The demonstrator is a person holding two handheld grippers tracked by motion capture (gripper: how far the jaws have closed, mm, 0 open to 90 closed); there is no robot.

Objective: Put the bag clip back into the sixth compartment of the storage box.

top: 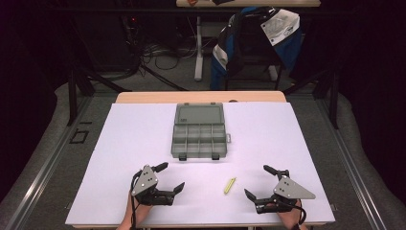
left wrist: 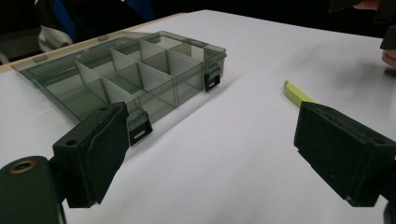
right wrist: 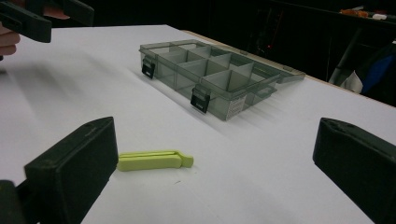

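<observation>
Between the two tongs, on the white table (top: 124, 143), lay a yellow-green clip (top: 230, 185), nearer the right tong (top: 262, 184) than the left tong (top: 170, 178) and touching neither. Ahead of both stood the box (top: 199, 136), lid thrown back flat, its compartments looking empty. So the work seemed barely begun: the box was already open, but the clip was not yet picked up and, by my reading, had yet to go into a compartment. Both tongs were spread wide and held nothing. Each rested low near the table's near edge, gripped from behind by a hand, jaws angled inward toward the clip. In the right gripper view the clip (right wrist: 154, 160) lay just beside the left-hand jaw; in the left gripper view the clip (left wrist: 296, 92) lay just beyond the right-hand jaw.
</observation>
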